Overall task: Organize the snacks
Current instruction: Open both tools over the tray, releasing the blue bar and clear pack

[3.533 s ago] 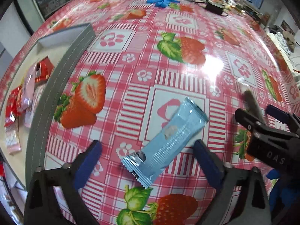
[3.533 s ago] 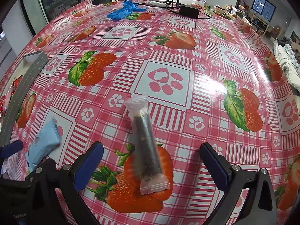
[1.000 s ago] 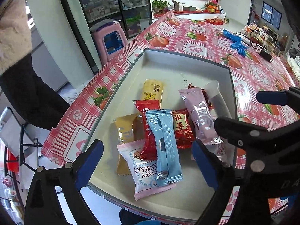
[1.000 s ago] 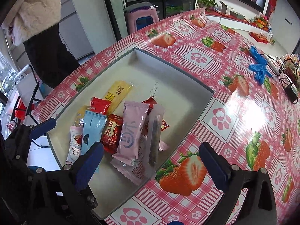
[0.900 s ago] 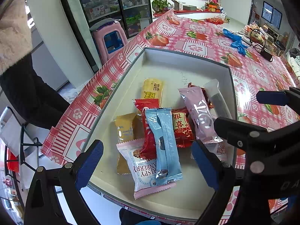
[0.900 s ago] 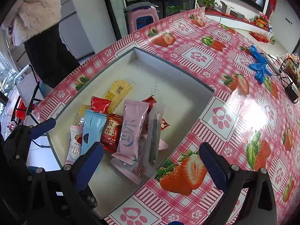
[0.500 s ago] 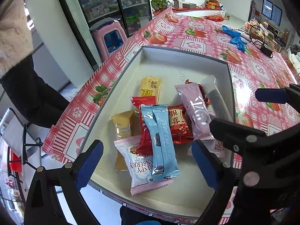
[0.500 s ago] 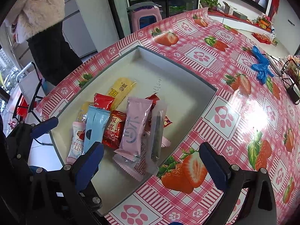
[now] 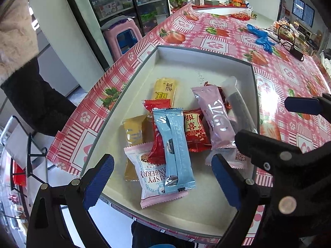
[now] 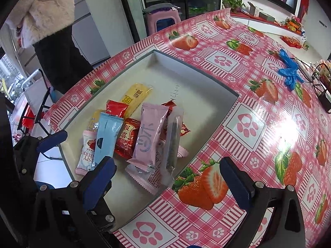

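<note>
A grey-rimmed white tray holds a pile of snack packs. The light blue pack lies on top of a pink-and-white pack and a red one. A pink pack and the clear pack with a dark bar lie beside it. My left gripper is open and empty above the tray's near end. My right gripper is open and empty over the tray's near edge.
The tray sits at the edge of a table with a strawberry cloth. Blue gloves and a black cable lie far back. A pink stool and a person in a cream coat stand beyond the table.
Since 3.5 s ago the blue pack and the clear dark-bar pack went from the table into the tray. Over the last second both open grippers drew back slightly.
</note>
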The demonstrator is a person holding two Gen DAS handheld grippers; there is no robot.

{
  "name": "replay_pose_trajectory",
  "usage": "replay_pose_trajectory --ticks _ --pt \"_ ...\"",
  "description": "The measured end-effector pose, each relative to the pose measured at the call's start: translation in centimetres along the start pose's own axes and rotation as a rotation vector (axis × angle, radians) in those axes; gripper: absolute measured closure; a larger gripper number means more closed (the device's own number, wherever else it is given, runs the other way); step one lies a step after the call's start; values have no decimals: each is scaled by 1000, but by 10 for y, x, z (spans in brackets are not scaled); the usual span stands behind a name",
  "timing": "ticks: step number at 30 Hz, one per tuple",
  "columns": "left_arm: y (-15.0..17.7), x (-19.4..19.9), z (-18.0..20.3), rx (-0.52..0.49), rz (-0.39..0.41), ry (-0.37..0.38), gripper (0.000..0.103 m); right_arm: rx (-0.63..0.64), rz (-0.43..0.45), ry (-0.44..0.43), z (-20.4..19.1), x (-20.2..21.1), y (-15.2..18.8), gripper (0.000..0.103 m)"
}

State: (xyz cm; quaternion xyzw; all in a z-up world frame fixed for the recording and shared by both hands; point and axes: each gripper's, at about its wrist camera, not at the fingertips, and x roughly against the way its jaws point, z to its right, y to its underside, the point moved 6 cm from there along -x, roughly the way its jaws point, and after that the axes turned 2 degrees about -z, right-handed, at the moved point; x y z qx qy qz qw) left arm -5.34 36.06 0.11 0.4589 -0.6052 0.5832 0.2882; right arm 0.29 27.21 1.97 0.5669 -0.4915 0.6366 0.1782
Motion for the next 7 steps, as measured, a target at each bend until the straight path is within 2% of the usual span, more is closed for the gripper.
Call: replay_pose_trajectory --ticks 7 --pt "-1 9 5 -9 26 -12 7 -10 17 -28 3 5 3 1"
